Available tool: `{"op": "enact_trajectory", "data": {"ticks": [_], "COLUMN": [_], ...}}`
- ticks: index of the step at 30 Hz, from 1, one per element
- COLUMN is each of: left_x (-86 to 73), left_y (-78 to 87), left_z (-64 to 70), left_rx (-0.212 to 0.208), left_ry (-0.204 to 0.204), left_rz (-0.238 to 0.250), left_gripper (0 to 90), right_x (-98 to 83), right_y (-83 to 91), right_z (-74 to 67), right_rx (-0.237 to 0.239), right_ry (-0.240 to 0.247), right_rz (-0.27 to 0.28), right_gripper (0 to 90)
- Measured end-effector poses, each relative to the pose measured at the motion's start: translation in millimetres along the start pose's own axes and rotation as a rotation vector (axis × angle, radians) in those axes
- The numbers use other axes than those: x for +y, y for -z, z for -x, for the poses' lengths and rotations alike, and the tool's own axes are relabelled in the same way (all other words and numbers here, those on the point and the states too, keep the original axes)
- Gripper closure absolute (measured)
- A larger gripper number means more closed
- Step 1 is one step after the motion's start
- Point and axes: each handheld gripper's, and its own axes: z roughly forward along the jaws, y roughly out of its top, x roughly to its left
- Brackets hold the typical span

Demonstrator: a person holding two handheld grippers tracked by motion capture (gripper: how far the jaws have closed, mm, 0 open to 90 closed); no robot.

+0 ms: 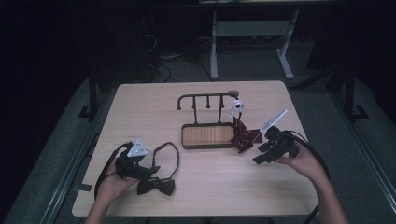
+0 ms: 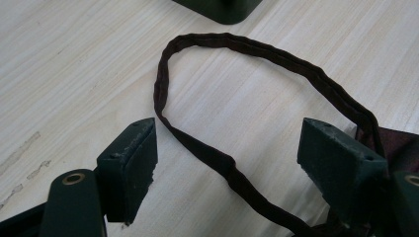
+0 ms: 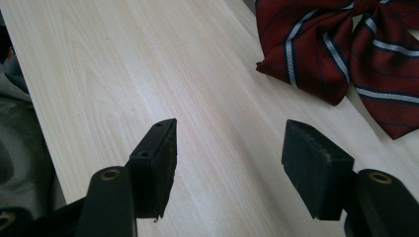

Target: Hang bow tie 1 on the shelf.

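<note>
A dark brown bow tie [image 1: 156, 186] lies near the table's front left, its thin strap [image 1: 169, 156] looped toward the back. My left gripper [image 1: 152, 171] stands open just left of it. In the left gripper view the strap [image 2: 217, 39] runs on the table between the two spread jaws of that gripper [image 2: 227, 136], touching neither. A red striped bow tie [image 1: 243, 135] rests against the right end of a black rack [image 1: 208, 96]. My right gripper [image 1: 260, 153] is open beside it. In the right gripper view the striped tie [image 3: 341, 49] lies beyond the gripper [image 3: 230, 131], which hovers over bare wood.
The rack rises from a black tray with a wooden floor [image 1: 183, 137] at the table's middle; its corner [image 2: 222, 10] shows in the left gripper view. A small white piece [image 1: 236, 106] sits by the rack's right end. The table edge [image 3: 34, 113] is close to the right gripper.
</note>
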Motion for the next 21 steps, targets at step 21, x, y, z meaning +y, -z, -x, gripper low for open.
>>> {"op": "enact_trajectory", "data": {"ticks": [21], "left_x": [2.6], "left_y": [-2.8], "left_z": [2.0], "left_rx": [-0.008], "left_ry": [-0.007], "left_rz": [-0.007], "left_gripper": [23.8], "right_x": [-31.2], "right_y": [-9.3], "right_z": [-9.8], "right_rx": [-0.010], "right_ry": [-0.009], "right_rz": [0.027], "right_gripper": [36.0]}}
